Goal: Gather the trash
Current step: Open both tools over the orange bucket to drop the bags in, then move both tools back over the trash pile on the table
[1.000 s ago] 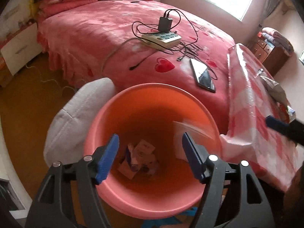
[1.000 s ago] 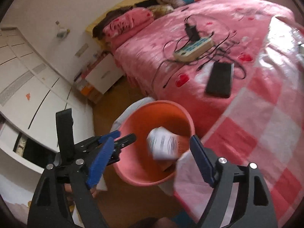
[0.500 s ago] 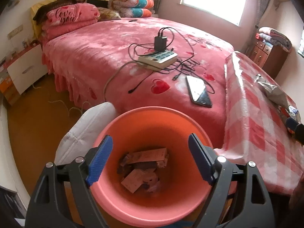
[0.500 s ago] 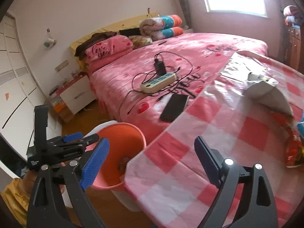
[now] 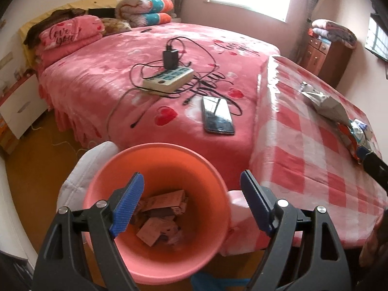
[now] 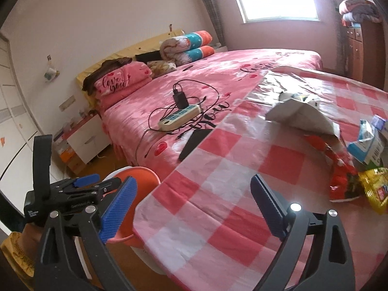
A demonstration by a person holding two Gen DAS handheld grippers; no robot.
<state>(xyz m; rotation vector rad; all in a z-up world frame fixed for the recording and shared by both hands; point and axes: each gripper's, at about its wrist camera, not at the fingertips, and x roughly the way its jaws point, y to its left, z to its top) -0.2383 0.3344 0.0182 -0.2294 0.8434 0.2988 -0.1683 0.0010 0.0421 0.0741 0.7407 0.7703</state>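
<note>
We hold the left gripper [image 5: 191, 201] above the orange bin [image 5: 155, 264] that stands on the floor at the near corner of the bed [image 5: 101, 77], its jaws spread wide with nothing between them. In the bottom of the bin lie small cardboard boxes [image 5: 160, 215] and crumpled scraps. A white cushion [image 5: 80, 177] leans against the bin's left side.

The right gripper [image 6: 194, 206] hangs over the near edge of the table with the red-and-white checked cloth [image 6: 242, 169]; its jaws are opening and are empty, with only the cloth showing between the blue pads [image 6: 118, 206]. The trash left to collect sits at the right end of that table: a silver-lined bag [image 6: 298, 116] lying open on the far side, a red wrapper [image 6: 342, 172] nearer to us, a yellow packet [image 6: 375, 186] just beside it, and a blue-and-white pouch [image 6: 368, 143] at the right edge.

On the bed, left of the table, a white power strip [image 5: 169, 80] carries a black charger [image 5: 169, 58] amid tangled cables, and a dark phone [image 5: 217, 115] lies near the table's edge. Folded quilts [image 5: 145, 9] are stacked at the far headboard.
</note>
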